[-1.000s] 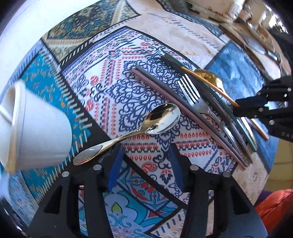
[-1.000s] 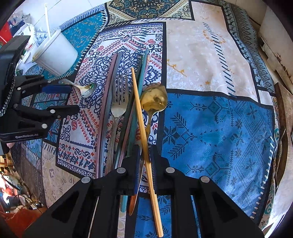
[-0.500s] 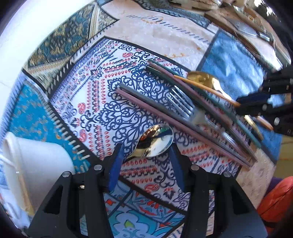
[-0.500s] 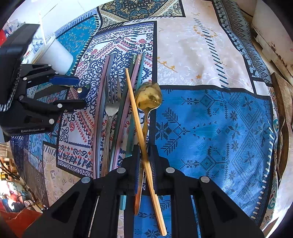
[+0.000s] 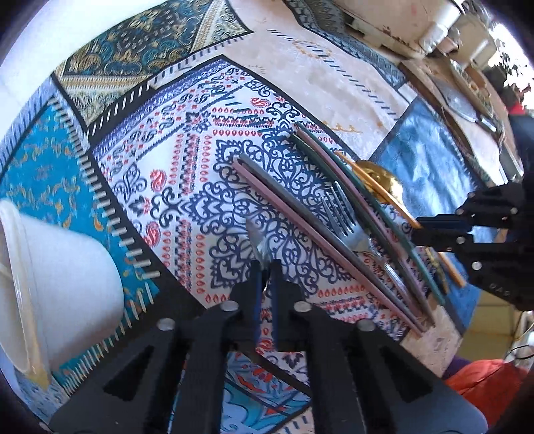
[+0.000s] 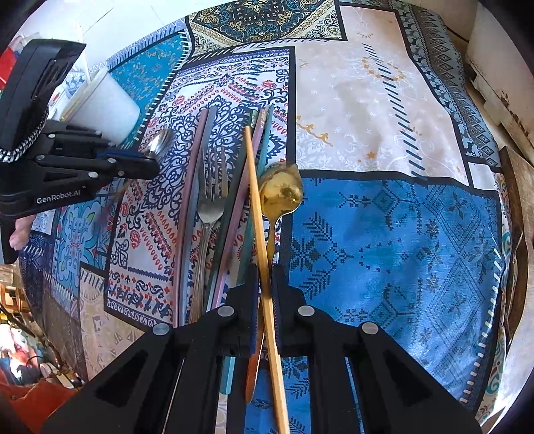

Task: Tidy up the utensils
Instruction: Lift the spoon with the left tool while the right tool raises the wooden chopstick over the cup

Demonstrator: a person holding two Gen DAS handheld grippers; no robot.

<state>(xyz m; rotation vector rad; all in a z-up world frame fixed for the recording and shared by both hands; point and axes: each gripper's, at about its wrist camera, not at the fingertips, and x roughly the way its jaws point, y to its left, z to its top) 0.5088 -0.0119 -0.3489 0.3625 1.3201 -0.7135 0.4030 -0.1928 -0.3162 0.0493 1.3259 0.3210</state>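
**Both tools pinching utensils over the patterned table**

Left wrist: my left tool (image 5: 265,267) was pinched on the silver spoon (image 5: 257,242), bowl seen edge-on, poking forward. White cup (image 5: 66,287) sat at left; fork (image 5: 347,220) and chopsticks (image 5: 333,243) lay in a row on the table (image 5: 200,150).

Right wrist: my right tool (image 6: 265,280) was pinched on a wooden chopstick (image 6: 257,207) and the gold spoon (image 6: 282,193) handle, beside the fork (image 6: 210,203).

A patchwork-patterned tablecloth (image 6: 383,110) covered the table, with panels of cream, bright blue, teal with gold motifs, and white printed with navy scrollwork and red dots. A white foam cup (image 5: 66,277) lay tipped on its side on a teal panel. Beyond the far table edge stood chipped white furniture (image 5: 393,20). An orange-red bundle (image 5: 487,380) sat below.
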